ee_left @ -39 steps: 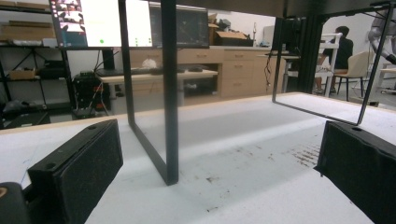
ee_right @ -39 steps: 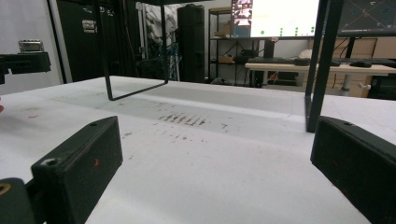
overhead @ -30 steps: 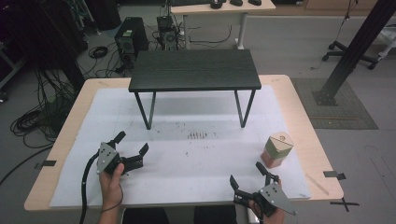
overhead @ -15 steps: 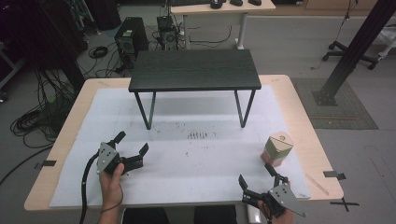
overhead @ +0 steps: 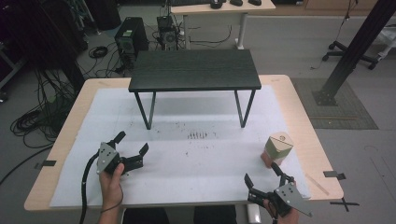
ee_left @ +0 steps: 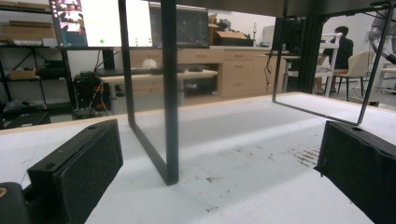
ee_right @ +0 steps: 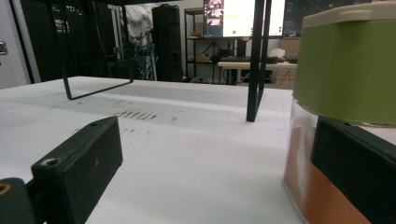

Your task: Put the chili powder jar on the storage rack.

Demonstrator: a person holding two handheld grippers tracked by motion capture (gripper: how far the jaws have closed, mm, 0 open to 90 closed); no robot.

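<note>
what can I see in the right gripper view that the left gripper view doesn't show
Right gripper view alone: the jar with its green band, close beside the right gripper's right-hand jaw. Left gripper view alone: wooden cabinets and a seated person far off, framed by the left gripper's open jaws. Both: the white tabletop, the black stand's legs and lit monitors behind.

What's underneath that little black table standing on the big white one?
Under the small black table, bare white tabletop shows between its thin legs, with dark scuff marks just in front. The strip directly beneath its top is hidden from above; the left gripper view shows nothing standing there.
</note>
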